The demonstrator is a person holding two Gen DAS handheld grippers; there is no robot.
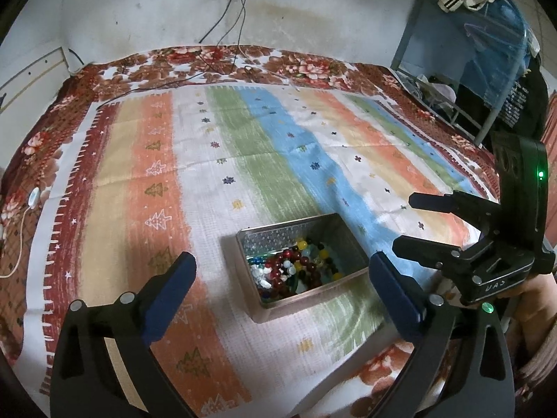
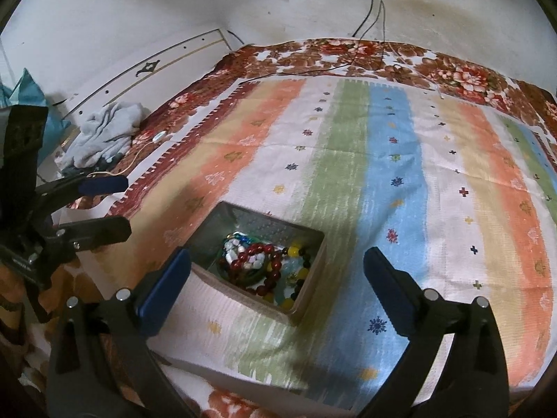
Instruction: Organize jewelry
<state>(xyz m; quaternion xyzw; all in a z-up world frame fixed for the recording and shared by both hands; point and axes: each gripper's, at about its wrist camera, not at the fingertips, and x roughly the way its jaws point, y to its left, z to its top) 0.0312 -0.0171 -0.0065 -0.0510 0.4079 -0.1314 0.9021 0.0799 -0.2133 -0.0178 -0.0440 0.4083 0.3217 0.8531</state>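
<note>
Underneath everything lies a bed covered by a red floral blanket point(image 1: 306, 66), and over that a striped cloth point(image 1: 243, 160) in orange, cream, green and blue bands with small tree and star motifs. Against the white wall behind, cables point(image 1: 229, 10) hang from a socket down onto the blanket. On the striped cloth, toward its near edge, stands an open rectangular metal tin point(image 1: 348, 233), its embossed inner walls showing. Both tools hang above and just short of it: the left gripper point(image 1: 278, 278) has its blue-padded fingers point(image 1: 170, 289) spread wide with nothing between them, and the right gripper point(image 2: 275, 282) stands equally wide and empty, the tin visible through each gap. Inside the tin lies the jewelry point(image 2: 268, 264), a tangled heap of dark red, yellow, white, pale blue and black beads piled in one end of the tin
</note>
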